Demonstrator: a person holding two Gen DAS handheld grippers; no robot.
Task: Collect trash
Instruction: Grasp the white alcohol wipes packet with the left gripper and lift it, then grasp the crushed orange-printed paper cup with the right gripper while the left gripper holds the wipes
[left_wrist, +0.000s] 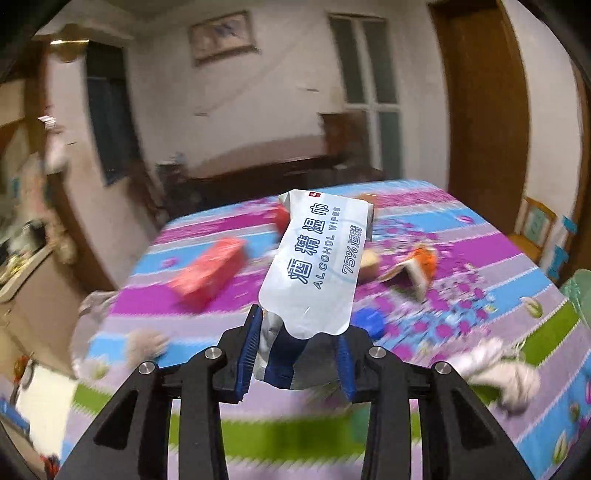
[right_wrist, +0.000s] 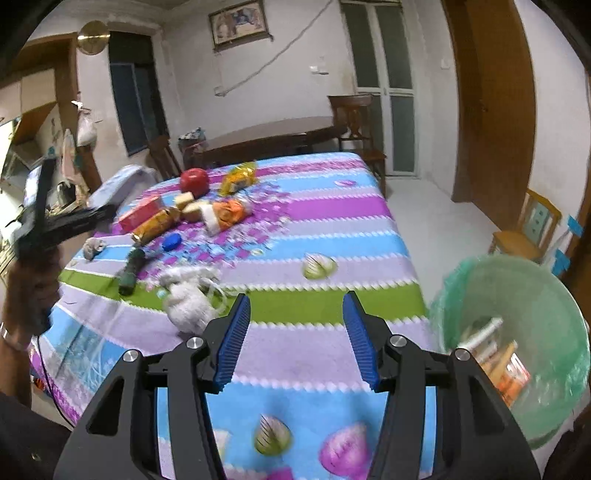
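Note:
My left gripper (left_wrist: 297, 354) is shut on a white alcohol wipes packet (left_wrist: 317, 258) and holds it raised above the table, the packet standing up out of the jaws. My right gripper (right_wrist: 297, 341) is open and empty above the near side of the table. A bin lined with a green bag (right_wrist: 517, 332) stands at the table's right edge, with some wrappers inside; its rim shows in the left wrist view (left_wrist: 578, 291). More trash lies on the table: a crumpled white tissue (right_wrist: 188, 299), a dark green tube (right_wrist: 131, 271), a blue cap (right_wrist: 171, 242).
The table has a striped purple, blue and green cloth (right_wrist: 332, 229). On its far left lie a red box (right_wrist: 142, 216), an apple (right_wrist: 194, 181), snack packets (right_wrist: 229, 212) and bread pieces (right_wrist: 186, 205). Chairs (right_wrist: 532, 229) stand around. The left gripper shows at the left (right_wrist: 48, 225).

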